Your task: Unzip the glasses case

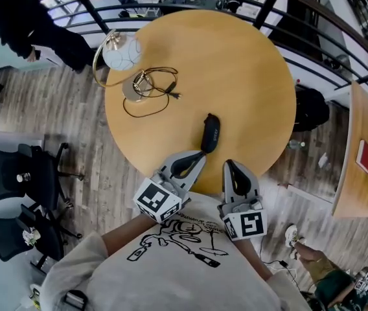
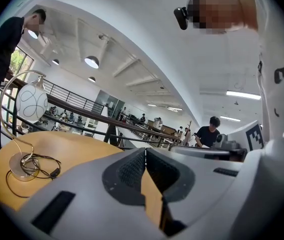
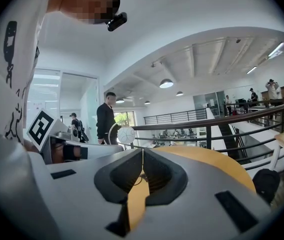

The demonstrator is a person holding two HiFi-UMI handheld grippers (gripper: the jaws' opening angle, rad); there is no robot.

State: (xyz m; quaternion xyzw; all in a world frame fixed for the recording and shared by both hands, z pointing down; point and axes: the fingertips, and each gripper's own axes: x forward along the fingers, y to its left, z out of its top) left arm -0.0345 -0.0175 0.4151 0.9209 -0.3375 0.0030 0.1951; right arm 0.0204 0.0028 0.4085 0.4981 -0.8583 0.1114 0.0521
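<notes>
A black zipped glasses case lies on the round wooden table, near its front edge. Both grippers are held low at that edge, close to my chest. The left gripper points at the near end of the case and stops just short of it; its jaws are shut with nothing between them. To the right of the case's near end, the right gripper has its tips together and holds nothing. Neither gripper view shows the case clearly.
A desk lamp with a white globe and its tangled black cable sit at the table's far left. A railing curves behind the table. Office chairs stand left. A second table with a red book is at the right.
</notes>
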